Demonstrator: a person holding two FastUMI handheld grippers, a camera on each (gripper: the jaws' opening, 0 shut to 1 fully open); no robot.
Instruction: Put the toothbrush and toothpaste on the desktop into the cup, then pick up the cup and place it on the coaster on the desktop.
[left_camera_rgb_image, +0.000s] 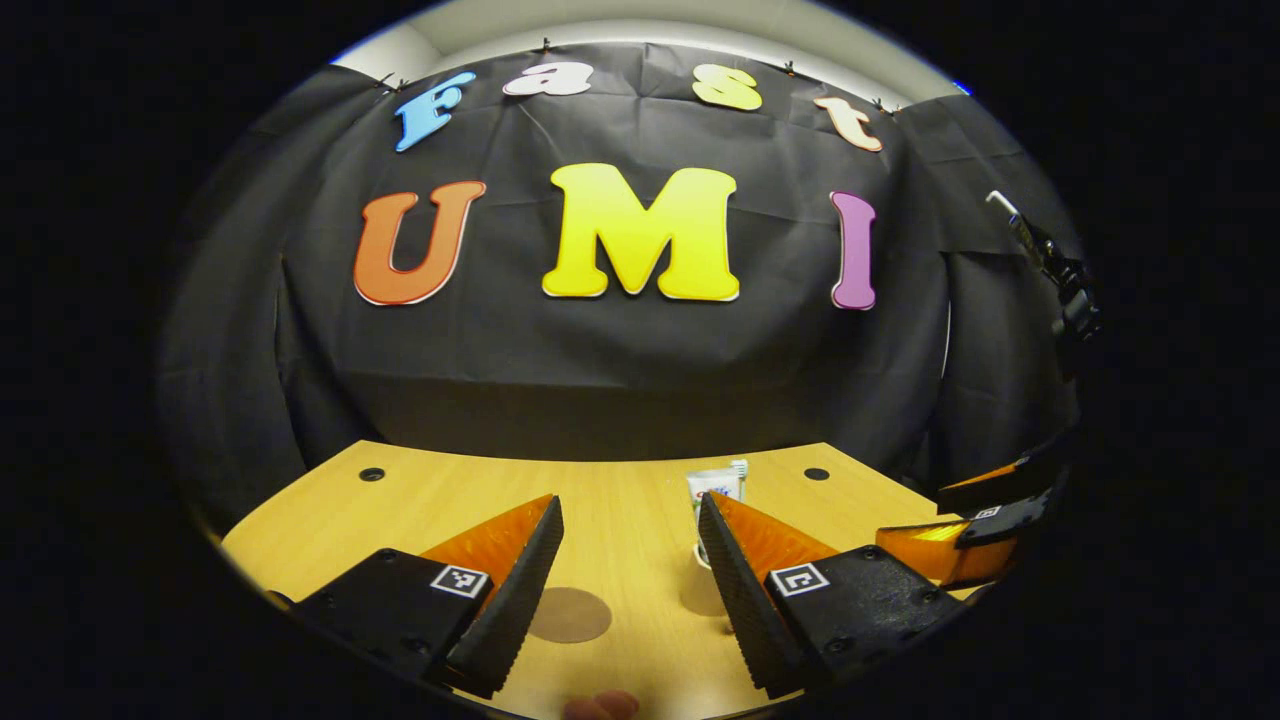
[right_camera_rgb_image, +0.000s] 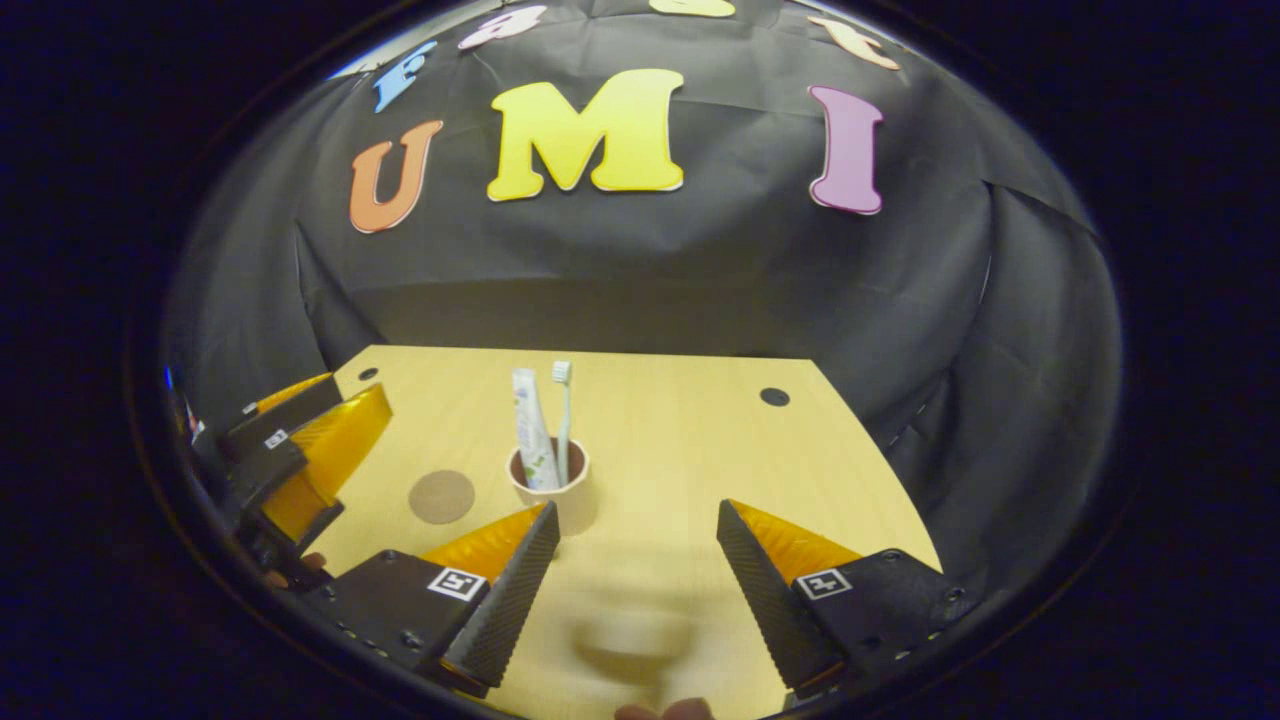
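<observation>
You had the toothpaste and the toothbrush already standing upright in the cup, both leaning on its rim, so the loading part looked finished and only the carry to the coaster seemed to remain. The cup sat on the surface just beside the coaster, to its right in the right gripper view, not yet on it.

Your right claw was spread wide and held nothing, low over the surface with the cup just ahead of its left finger; I judged it was placed there to close around the cup's body. Your left claw was also wide and empty. In the left gripper view, the coaster lay between its fingers and the cup was partly hidden behind one of them, so it seemed parked clear of the carry.
</observation>
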